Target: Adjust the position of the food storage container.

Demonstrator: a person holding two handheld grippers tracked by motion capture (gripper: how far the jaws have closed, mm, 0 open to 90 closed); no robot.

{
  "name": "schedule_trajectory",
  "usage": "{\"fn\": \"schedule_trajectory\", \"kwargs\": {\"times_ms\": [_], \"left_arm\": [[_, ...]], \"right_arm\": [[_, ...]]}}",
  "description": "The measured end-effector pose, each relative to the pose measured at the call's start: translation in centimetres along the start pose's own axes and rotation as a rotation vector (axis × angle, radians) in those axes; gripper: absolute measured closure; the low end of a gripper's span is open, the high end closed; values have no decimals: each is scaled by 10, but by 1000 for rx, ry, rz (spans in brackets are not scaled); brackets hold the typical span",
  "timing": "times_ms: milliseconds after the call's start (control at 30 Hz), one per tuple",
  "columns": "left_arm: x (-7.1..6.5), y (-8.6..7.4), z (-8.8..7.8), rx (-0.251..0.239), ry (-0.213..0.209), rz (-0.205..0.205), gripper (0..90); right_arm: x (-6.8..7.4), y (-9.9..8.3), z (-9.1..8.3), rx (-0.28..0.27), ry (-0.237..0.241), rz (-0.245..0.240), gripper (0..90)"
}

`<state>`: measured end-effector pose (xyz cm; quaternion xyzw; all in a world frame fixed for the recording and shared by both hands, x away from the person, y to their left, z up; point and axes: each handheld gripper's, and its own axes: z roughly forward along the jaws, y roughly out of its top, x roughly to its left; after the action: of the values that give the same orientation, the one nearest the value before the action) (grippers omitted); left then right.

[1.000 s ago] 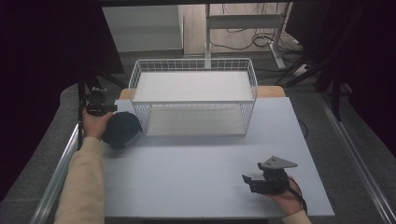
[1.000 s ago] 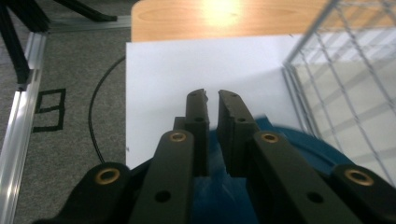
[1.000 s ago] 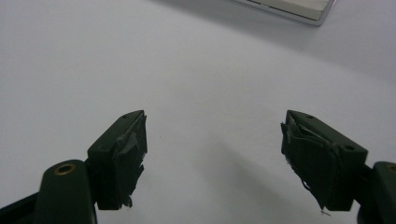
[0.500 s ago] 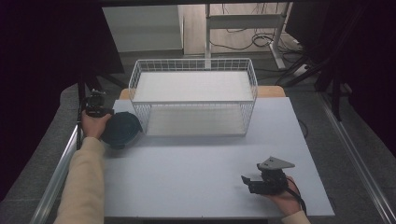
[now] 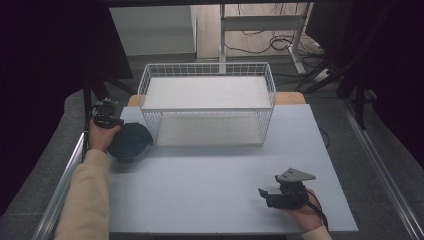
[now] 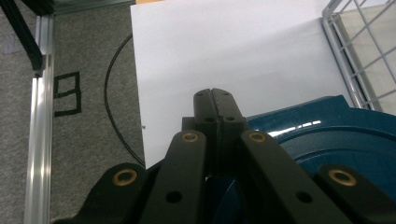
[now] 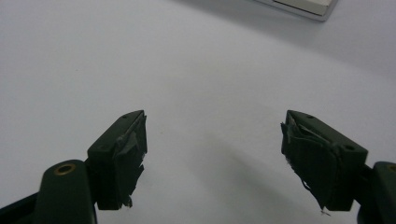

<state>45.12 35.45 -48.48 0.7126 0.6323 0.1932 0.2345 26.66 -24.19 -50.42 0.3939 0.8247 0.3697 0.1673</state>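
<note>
A dark blue round dish [image 5: 129, 142] lies on the white table [image 5: 200, 190], left of the wire basket. My left gripper [image 5: 107, 120] is at the dish's far-left edge, held in a hand with a cream sleeve. In the left gripper view its jaws are pressed together [image 6: 212, 93] above the dish's rim [image 6: 327, 140], with nothing between them. My right gripper [image 5: 264, 195] rests low near the table's front right, pointing left. Its jaws stand wide apart [image 7: 212, 154] over bare table, and worn tape shows on the pads [image 7: 130, 158].
A white wire basket [image 5: 207, 67] stands at the back middle of the table. An aluminium rail [image 6: 39, 116] and a black cable [image 6: 114, 93] run along the table's left side over grey carpet. Desk legs and cables lie beyond the basket.
The right gripper has drifted slightly toward the front edge of the table. The left hand and the dish have barely moved.
</note>
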Motion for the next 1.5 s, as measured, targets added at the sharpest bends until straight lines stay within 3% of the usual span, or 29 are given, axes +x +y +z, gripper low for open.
{"fn": "schedule_trajectory", "kwargs": {"times_ms": [267, 367, 633, 800, 1033, 1267, 1500], "left_arm": [[3, -11, -8, 2, -44, 1, 900], [0, -19, -14, 13, -74, 25, 900], [-13, -38, -29, 36, -82, 57, 900], [-17, -54, -40, 53, -84, 52, 900], [-21, -76, -54, 38, -103, 40, 900], [-20, -77, -52, 23, -144, 24, 900], [-29, -73, -48, 9, -184, 39, 900]], "right_arm": [[0, 0, 1, 1, 3, 0, 219], [1, 1, 0, -3, 7, -1, 219], [3, 3, 0, -3, 16, -9, 219], [4, 4, 0, -2, 27, -11, 219], [5, 7, 1, -8, 41, -14, 219], [7, 9, 3, -9, 48, -22, 219], [6, 9, 3, -5, 45, -22, 218]]}}
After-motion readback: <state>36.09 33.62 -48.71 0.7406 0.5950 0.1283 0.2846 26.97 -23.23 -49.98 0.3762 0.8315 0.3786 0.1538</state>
